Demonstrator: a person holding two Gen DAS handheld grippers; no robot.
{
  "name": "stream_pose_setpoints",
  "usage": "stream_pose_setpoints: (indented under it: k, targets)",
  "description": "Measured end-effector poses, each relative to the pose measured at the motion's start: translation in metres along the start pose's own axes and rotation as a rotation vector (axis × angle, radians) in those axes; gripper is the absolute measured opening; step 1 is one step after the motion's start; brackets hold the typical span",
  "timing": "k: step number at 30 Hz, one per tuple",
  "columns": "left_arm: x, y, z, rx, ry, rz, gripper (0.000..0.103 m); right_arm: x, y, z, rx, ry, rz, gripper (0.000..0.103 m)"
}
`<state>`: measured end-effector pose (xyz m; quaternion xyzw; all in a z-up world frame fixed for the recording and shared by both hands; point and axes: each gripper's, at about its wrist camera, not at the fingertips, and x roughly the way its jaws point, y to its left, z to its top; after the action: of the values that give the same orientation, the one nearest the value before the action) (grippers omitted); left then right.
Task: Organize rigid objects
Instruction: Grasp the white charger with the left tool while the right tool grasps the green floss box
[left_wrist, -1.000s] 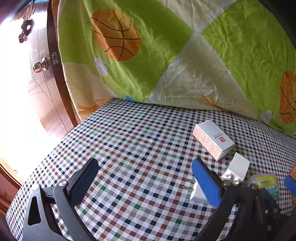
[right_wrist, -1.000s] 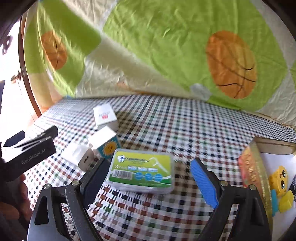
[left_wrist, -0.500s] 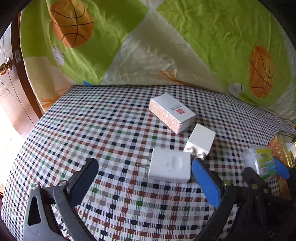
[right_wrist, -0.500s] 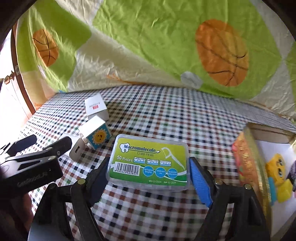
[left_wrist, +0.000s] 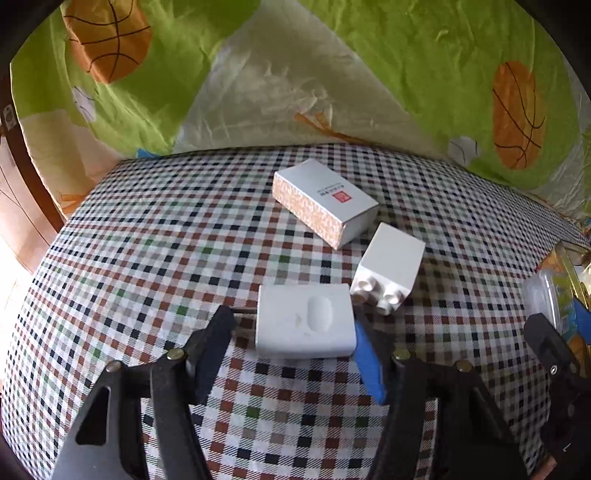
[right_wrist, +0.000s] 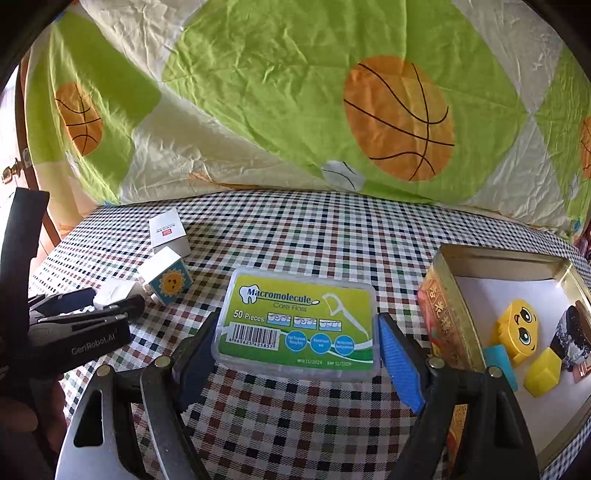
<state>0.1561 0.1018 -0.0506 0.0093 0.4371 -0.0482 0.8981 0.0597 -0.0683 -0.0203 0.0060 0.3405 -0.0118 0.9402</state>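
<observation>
My left gripper (left_wrist: 293, 334) is open around a white charger plug (left_wrist: 304, 320) lying on the checked tablecloth; the right pad touches it, the left stands just off it. A white toy brick (left_wrist: 391, 264) and a white carton (left_wrist: 323, 201) lie just beyond. My right gripper (right_wrist: 297, 345) is shut on a green floss-pick box (right_wrist: 299, 321), which it holds by both short ends just above the cloth. The left gripper (right_wrist: 79, 314) shows at the left of the right wrist view.
A gold tin tray (right_wrist: 448, 314) stands at the right, holding a yellow smiley block (right_wrist: 517, 328), a yellow cube (right_wrist: 543, 373) and a dark object (right_wrist: 572, 336). A basketball-print quilt (right_wrist: 295, 103) rises behind the table. A wooden door (left_wrist: 14, 206) is at the left.
My left gripper has swung right and forward onto the charger plug and narrowed around it. My right gripper has closed on the floss-pick box.
</observation>
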Motion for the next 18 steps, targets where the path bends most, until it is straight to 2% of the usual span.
stream_pose_setpoints:
  k: [4,6,11,15,18]
  targets:
    - [-0.007,0.008,-0.005,-0.027,-0.027,-0.037,0.062,-0.004,0.000,0.001,0.001,-0.029,0.019,0.083]
    - [-0.018,0.013,-0.007,-0.046,-0.082,-0.038,0.062,-0.010,-0.001,0.002,0.000,-0.072,0.032,0.083]
    - [-0.052,0.011,-0.015,-0.073,-0.274,0.008,0.063,-0.030,-0.004,0.005,0.013,-0.185,0.062,0.083]
    - [-0.069,0.005,-0.021,-0.066,-0.361,0.062,0.062,-0.054,-0.008,0.005,0.004,-0.287,0.115,0.083]
    - [-0.081,-0.001,-0.028,-0.068,-0.409,0.072,0.062,-0.072,-0.009,0.000,-0.019,-0.357,0.113,0.083]
